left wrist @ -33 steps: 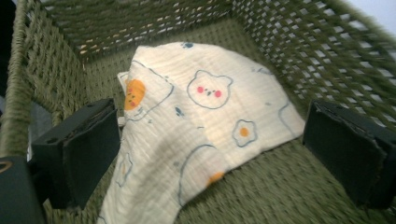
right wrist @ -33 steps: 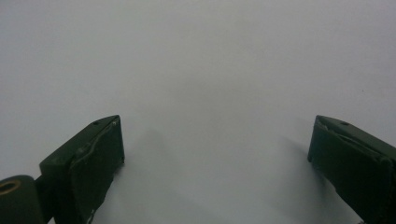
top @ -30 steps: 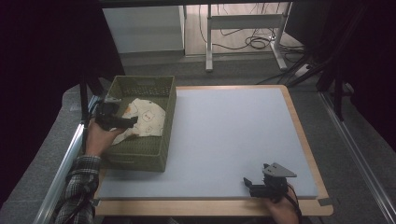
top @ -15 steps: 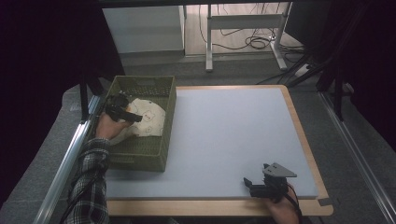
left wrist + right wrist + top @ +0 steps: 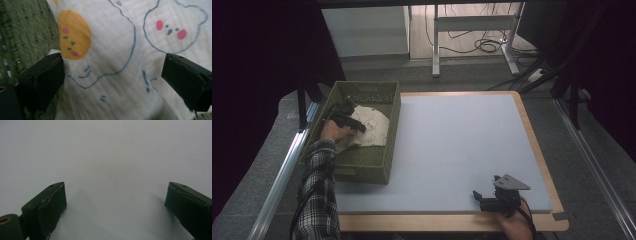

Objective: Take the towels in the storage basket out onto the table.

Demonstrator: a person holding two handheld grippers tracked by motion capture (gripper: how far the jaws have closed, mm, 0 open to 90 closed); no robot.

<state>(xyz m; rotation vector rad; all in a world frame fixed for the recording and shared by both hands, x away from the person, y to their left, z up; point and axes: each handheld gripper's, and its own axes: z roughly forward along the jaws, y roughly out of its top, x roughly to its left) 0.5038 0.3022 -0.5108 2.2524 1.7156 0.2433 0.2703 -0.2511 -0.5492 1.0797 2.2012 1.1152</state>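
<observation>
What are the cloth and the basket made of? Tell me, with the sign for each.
Cloth: seems soft woven cotton, matte; fine crinkled weave, printed bear outlines.
Basket: likely moulded plastic, dull olive green; rigid walls with regular rows of small holes.

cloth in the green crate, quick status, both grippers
Left gripper open, jaws spread over the cloth in the green crate. Right gripper open, idle above the blue mat. Nothing in the way.

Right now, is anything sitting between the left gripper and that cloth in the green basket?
Nothing visible. The left gripper is already down in the basket with its jaws spread open over the cloth, and no other item lies on the fabric between them.
</observation>
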